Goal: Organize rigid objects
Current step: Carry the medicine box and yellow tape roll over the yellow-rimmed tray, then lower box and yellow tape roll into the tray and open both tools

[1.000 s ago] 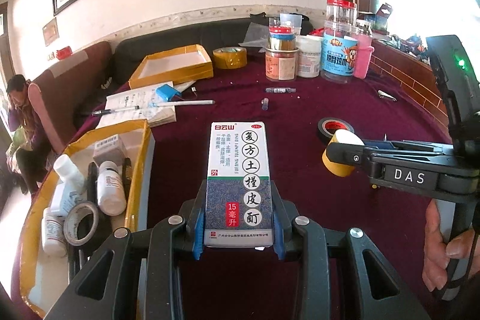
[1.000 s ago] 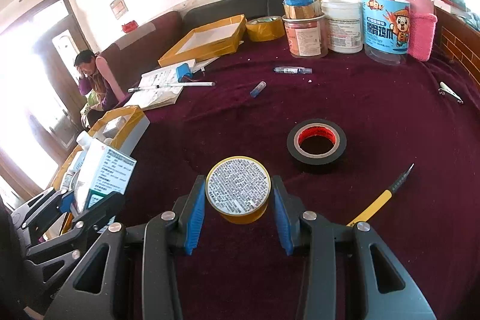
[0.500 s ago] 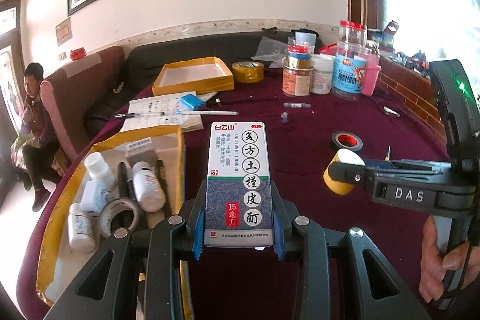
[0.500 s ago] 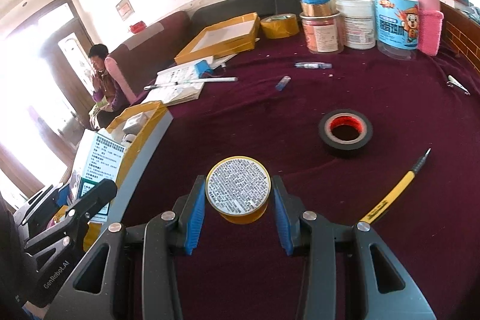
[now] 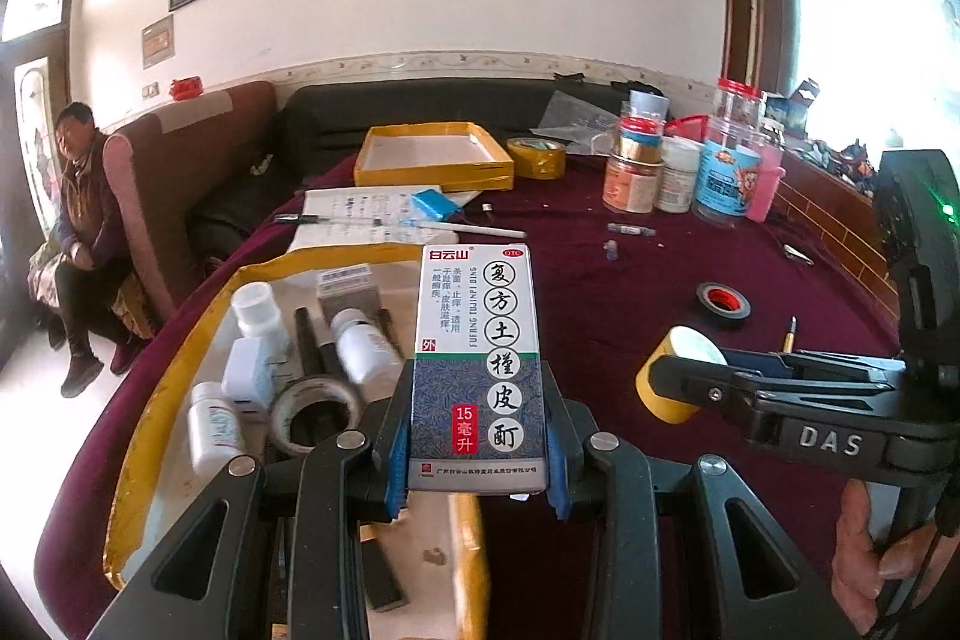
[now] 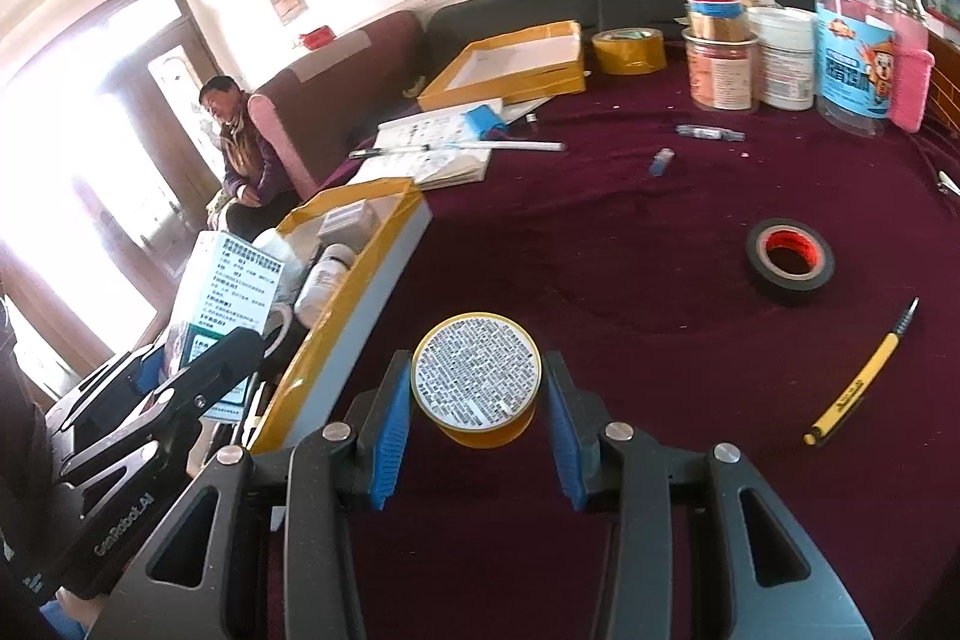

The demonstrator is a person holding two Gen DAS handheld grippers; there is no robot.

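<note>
Fingers [image 5: 393,454] with blue pads on the left gripper [image 5: 476,451] pinch a tall medicine box [image 5: 477,370] from both sides. The box stands up straight, just above the right edge of the yellow tray [image 5: 180,376]. Fingers [image 6: 390,436] on the right gripper [image 6: 476,433] squeeze a small yellow jar [image 6: 476,379] with a white printed top. The jar is in the air above the dark red bench [image 6: 600,280], just to the right of the tray.

Inside the tray lie white bottles [image 5: 366,349], a roll of tape [image 5: 315,415] and a small box [image 5: 348,283]. To the right of the tray, on the bench, lie a black tape roll [image 6: 789,259] with a red middle and a yellow pen [image 6: 864,376]. Behind the tray is an open book [image 6: 432,151] with pens on it. Farther back sit a second yellow tray [image 6: 510,70], a yellow tape roll [image 6: 629,49] and a bunch of jars [image 6: 780,58].
</note>
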